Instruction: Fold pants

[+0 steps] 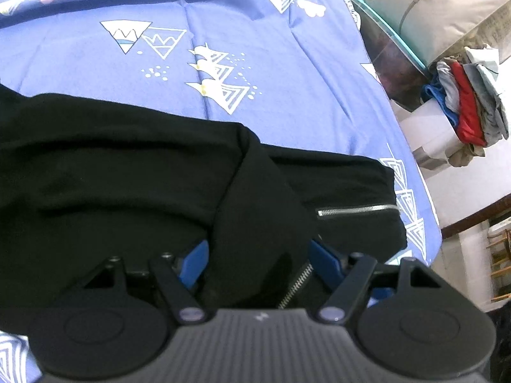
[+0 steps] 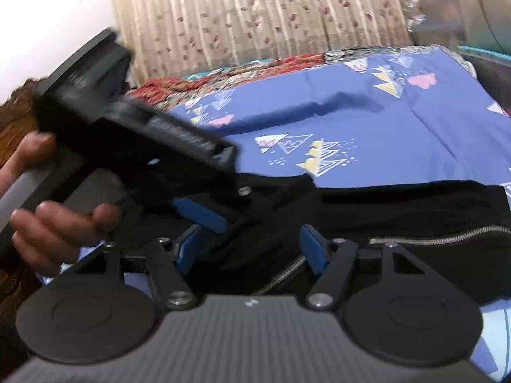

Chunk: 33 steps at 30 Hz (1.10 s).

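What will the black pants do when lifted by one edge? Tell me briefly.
The black pants probably flop and drape: the fabric already bunches in soft folds between the left tool fingers. They look light and thin. The metal zipper may stiffen that edge slightly.

The left gripper sits at the bottom centre of the frame, its blue fingers spread apart with a raised fold of the black pants between them. A silver zipper shows at right. The blue patterned sheet fills the upper frame, with a clothes pile at far right.
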Tool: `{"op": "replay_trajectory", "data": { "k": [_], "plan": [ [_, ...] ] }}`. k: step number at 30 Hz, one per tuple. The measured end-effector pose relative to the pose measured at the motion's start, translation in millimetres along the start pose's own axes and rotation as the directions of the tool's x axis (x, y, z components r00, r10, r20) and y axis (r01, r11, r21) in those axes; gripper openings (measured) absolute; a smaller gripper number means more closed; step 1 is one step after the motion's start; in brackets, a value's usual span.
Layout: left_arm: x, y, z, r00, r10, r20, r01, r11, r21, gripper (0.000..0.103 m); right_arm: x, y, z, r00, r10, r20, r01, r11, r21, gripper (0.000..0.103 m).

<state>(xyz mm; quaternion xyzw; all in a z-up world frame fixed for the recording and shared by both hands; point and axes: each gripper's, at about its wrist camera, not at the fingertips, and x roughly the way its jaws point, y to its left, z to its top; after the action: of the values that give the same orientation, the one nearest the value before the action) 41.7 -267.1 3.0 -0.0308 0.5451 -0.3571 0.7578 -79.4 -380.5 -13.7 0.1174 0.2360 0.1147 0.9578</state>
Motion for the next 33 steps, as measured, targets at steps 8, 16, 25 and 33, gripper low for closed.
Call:
{"op": "replay_trajectory", "data": {
  "k": [8,16,25,33],
  "plan": [
    [16,4,-9,0.998,0.021,-0.067,-0.021,1.0,-0.006,0.06,-4,31,-16,0.999,0.001,-0.047,-0.006,0.994,-0.112,0.069],
    [3,17,-11,0.995,-0.048,-0.082,0.04,0.994,-0.102,0.013,5,51,-26,0.996,-0.075,-0.057,0.062,0.975,-0.214,0.072],
    [-18,-7,0,0.98,-0.195,-0.044,0.186,0.969,-0.163,0.013,5,67,-30,0.973,-0.217,0.084,0.232,0.932,-0.28,0.083],
    [-16,-28,12,0.971,-0.235,-0.032,0.229,0.965,-0.128,0.013,11,45,-26,0.924,-0.368,0.106,0.383,0.889,-0.252,0.054]
  ]
}}
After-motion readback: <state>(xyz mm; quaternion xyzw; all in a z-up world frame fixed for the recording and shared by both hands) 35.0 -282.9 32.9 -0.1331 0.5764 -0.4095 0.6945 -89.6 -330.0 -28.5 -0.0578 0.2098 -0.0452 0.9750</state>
